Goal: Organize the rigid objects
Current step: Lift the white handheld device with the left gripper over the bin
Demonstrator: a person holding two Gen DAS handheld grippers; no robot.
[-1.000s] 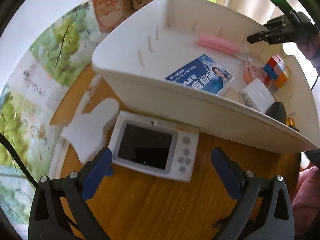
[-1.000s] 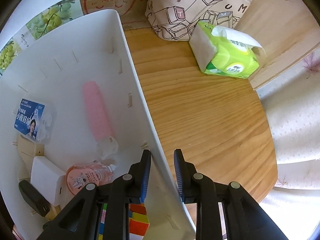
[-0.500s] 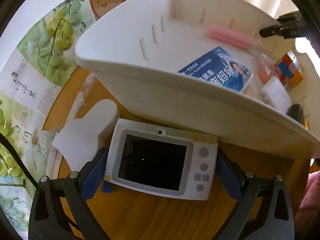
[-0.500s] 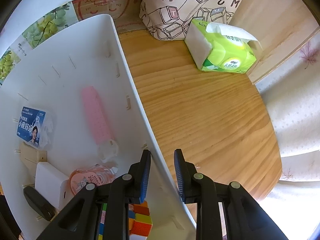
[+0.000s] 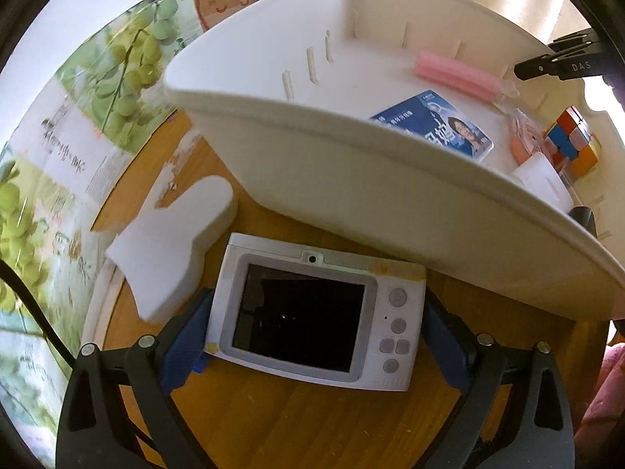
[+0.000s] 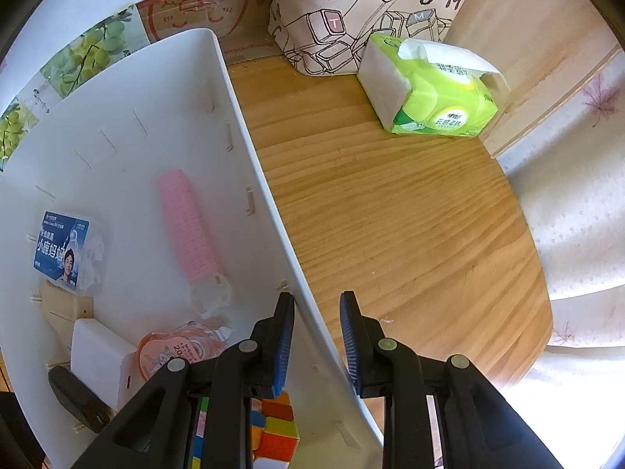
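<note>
A white toy camera with a dark screen lies on the wooden table just in front of the white bin. My left gripper straddles it, blue pads against both short ends. The bin holds a pink roller, a blue floss box, a peach round case, a white block, a black object and a colour cube. My right gripper is clamped on the bin's right wall, one finger inside, one outside.
A white foam piece lies left of the camera. A green tissue pack and a printed cloth bag stand at the back of the table. Grape-print paper covers the left. A curtain hangs right.
My left gripper has moved forward over the camera, and its pads have closed in from wide apart to the camera's ends. The right gripper has stayed clamped on the bin wall.
</note>
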